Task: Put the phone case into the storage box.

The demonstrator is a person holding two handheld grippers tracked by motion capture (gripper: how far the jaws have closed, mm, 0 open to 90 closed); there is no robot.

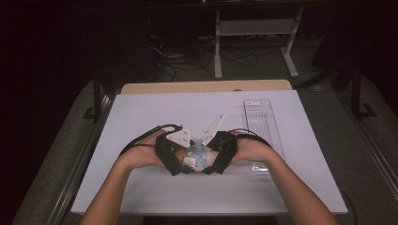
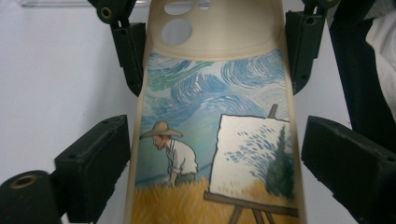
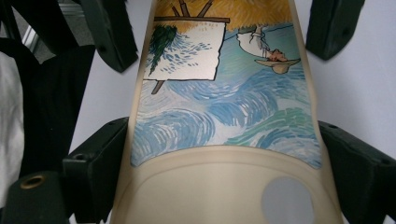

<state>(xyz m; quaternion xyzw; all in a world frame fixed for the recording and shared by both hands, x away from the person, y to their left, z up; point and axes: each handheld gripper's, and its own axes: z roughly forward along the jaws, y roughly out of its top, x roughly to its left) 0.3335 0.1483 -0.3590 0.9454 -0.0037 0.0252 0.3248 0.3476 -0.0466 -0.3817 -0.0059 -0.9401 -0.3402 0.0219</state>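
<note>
Painted phone case (image 1: 197, 157) held low over the white bench (image 1: 141, 187), near its front edge, between both tongs. Left tongs (image 2: 212, 154) clamped across the easel end, right tongs (image 3: 224, 158) clamped across the camera-cutout end, likely to steady or flex it. Clear tray (image 1: 260, 126) lying just beside, at right.

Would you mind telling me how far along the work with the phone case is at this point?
Done: both grippers, left gripper and right gripper, have met at the phone case on the table. In hand: each straddles one end, jaws at its sides. Left: whatever follows; the clear tray holds nothing visible.
</note>
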